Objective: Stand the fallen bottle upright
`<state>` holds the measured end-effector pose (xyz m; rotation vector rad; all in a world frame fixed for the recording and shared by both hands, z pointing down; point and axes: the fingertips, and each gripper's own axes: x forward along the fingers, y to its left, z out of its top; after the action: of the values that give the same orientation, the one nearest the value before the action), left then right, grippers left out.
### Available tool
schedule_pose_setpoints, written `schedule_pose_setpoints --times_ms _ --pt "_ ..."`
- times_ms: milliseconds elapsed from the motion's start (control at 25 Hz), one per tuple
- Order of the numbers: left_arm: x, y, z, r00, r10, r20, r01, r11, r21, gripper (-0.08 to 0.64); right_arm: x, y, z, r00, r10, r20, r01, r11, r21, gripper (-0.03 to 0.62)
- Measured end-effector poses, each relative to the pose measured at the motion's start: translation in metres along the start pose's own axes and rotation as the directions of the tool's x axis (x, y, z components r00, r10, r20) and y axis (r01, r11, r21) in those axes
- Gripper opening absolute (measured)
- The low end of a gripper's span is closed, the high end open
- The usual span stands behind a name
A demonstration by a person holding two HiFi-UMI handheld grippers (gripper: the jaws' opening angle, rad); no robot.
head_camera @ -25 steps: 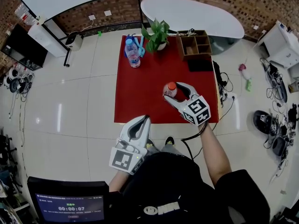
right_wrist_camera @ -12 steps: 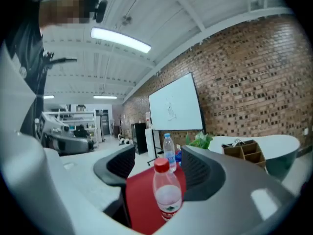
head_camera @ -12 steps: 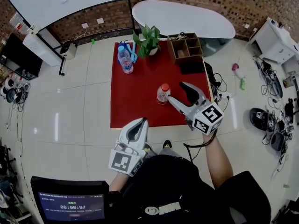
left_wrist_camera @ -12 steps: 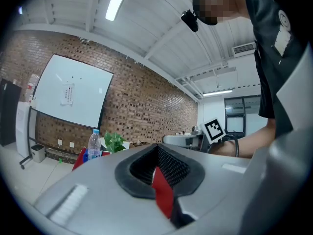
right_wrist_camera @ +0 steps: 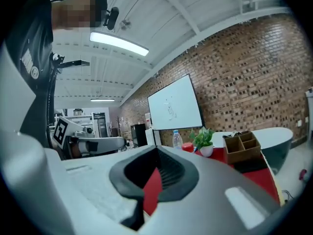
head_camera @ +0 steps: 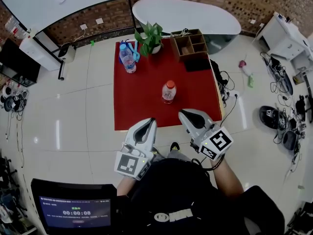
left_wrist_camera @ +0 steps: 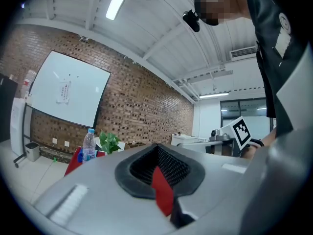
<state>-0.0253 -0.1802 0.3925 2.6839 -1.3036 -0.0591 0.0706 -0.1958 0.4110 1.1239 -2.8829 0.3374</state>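
- Table (head_camera: pixel 142 109): plain red top.
- Small bottle (head_camera: pixel 168 92): clear body, orange-red cap.
- Water bottle (head_camera: pixel 127 58): clear, with a blue cap and a blue label.
- Potted plant (head_camera: pixel 150 33): green leaves, white pot.
- Wooden organizer (head_camera: pixel 190 44): brown.
- Left gripper (head_camera: pixel 149 124) and right gripper (head_camera: pixel 185 114): pale grey shells, black ribbed pads, cubes with black-and-white square markers.
- Brick wall (head_camera: pixel 259 4): red-brown, pale mortar lines.
- Floor (head_camera: pixel 73 106): glossy off-white tiles.

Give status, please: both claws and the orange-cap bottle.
Left claw shut, empty. Right claw shut, empty. Orange-cap bottle upright on red table, nothing touching it. Other bottle, plant, box at far edge, apart.
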Motion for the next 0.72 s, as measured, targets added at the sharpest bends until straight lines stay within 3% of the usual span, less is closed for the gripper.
schedule_pose_setpoints --times_ms 480,720 --pt "-0.028 -0.001 0.001 0.998 -0.067 0.013 0.068 0.997 -0.043 0.007 0.004 0.057 -0.003 1.000 0.010 -0.025 -0.010 1.000 0.022 0.002" --pt "-0.043 -0.005 0.001 1.000 -0.029 0.012 0.029 0.999 -0.032 0.007 -0.002 0.069 -0.006 0.999 0.048 0.001 -0.048 0.997 0.063 0.002"
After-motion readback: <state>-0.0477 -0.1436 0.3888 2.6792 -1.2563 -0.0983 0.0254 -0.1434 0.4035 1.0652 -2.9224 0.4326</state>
